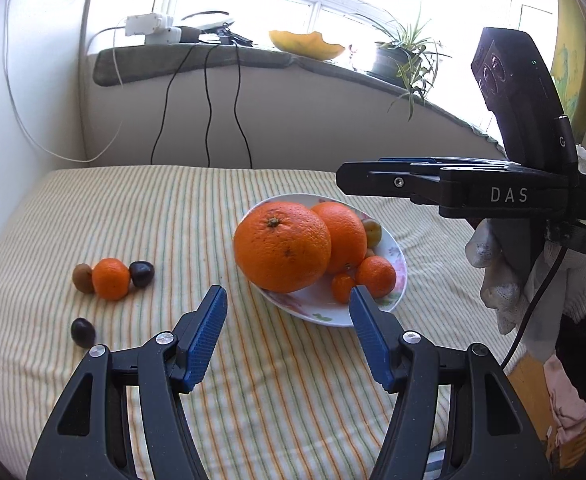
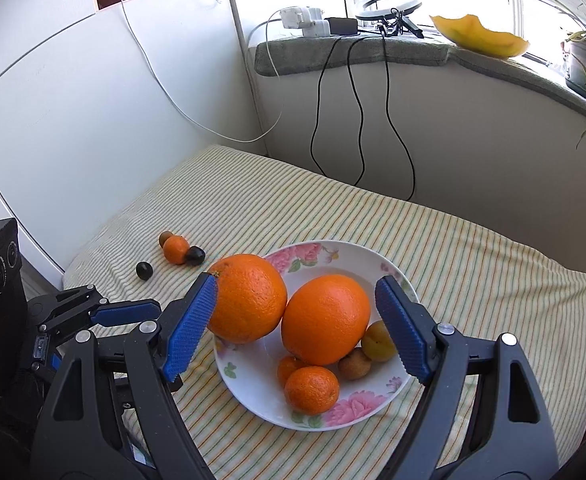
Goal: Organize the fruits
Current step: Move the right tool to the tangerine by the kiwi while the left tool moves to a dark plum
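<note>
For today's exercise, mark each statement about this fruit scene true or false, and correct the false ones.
1. Two large oranges sit on the floral plate. True.
2. The left gripper holds a fruit. False: it is open and empty.
3. A small mandarin lies on the striped cloth off the plate. True.
4. The right gripper is shut. False: it is open.
5. The loose fruits all touch one another. False: one dark fruit lies apart.

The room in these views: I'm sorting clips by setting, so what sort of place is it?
Probably a home, a corner by a window. A striped cloth covers the table, a potted plant and chargers sit on the windowsill, and a floral plate holds fruit.
</note>
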